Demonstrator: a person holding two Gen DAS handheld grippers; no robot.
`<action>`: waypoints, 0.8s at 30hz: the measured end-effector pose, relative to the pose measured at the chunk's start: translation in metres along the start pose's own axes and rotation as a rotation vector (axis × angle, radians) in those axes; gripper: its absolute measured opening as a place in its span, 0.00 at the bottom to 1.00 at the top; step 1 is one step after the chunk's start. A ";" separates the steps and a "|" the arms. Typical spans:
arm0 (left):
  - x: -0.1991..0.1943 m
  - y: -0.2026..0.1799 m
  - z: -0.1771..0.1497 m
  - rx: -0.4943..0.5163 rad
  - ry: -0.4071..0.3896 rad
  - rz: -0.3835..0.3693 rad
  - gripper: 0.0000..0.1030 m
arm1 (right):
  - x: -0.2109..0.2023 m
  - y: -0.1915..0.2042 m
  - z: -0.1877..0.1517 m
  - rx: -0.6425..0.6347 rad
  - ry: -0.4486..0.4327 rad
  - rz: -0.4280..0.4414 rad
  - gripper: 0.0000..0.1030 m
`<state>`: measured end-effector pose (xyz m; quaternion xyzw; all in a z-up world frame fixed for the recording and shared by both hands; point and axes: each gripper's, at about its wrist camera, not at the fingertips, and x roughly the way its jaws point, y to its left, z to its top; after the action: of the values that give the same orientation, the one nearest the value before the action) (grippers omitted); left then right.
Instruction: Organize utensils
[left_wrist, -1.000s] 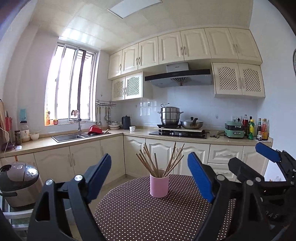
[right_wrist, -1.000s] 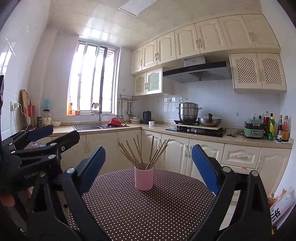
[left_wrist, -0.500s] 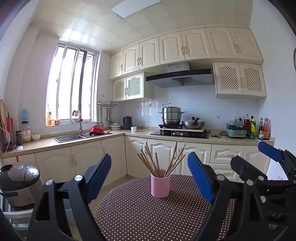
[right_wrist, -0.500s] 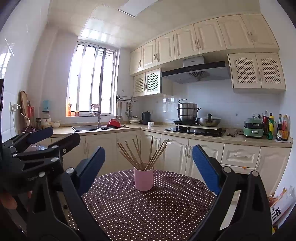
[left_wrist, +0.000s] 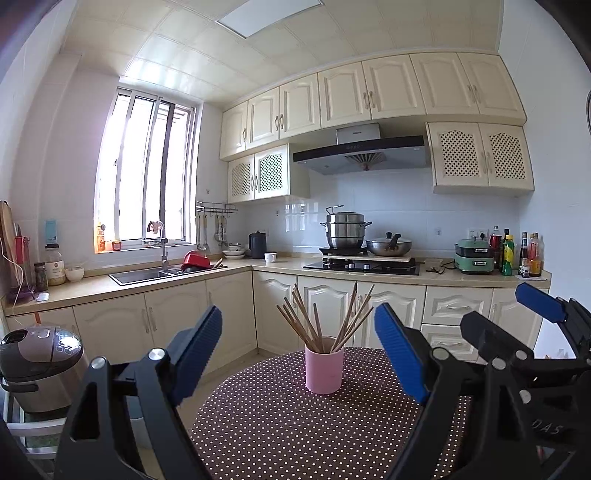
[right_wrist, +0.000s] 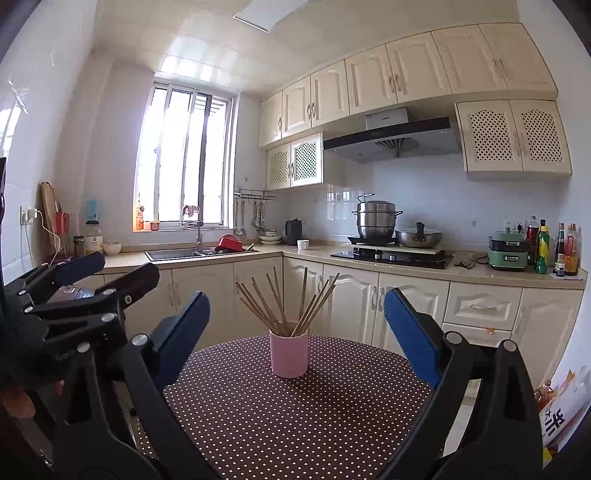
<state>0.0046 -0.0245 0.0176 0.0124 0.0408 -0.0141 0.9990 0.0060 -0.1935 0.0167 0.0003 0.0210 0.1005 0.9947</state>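
Left gripper (left_wrist: 298, 350) wide open, empty | right gripper (right_wrist: 297, 332) wide open, empty | pink cup (left_wrist: 324, 369) of chopsticks (left_wrist: 325, 314) on dotted table (left_wrist: 295, 424) | labels unreadable

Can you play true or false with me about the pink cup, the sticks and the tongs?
1. The pink cup stands upright on the dotted table. True.
2. The chopsticks lie flat on the table. False: they stand fanned out in the cup.
3. The left tongs are open and empty. True.
4. The right tongs squeeze the cup. False: they are open, short of it.
5. A steel pot sits on the stove. True.
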 end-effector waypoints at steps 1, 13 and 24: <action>0.000 0.000 0.000 0.000 0.000 0.001 0.81 | 0.000 0.000 0.000 0.000 0.000 0.000 0.91; 0.000 0.001 -0.001 0.013 -0.008 0.016 0.81 | 0.002 0.002 -0.003 0.006 0.006 0.004 0.91; 0.001 -0.002 0.000 0.022 -0.017 0.026 0.81 | 0.003 0.003 -0.003 0.007 0.008 0.004 0.91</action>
<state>0.0051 -0.0267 0.0175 0.0237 0.0320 -0.0018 0.9992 0.0083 -0.1900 0.0138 0.0036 0.0255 0.1025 0.9944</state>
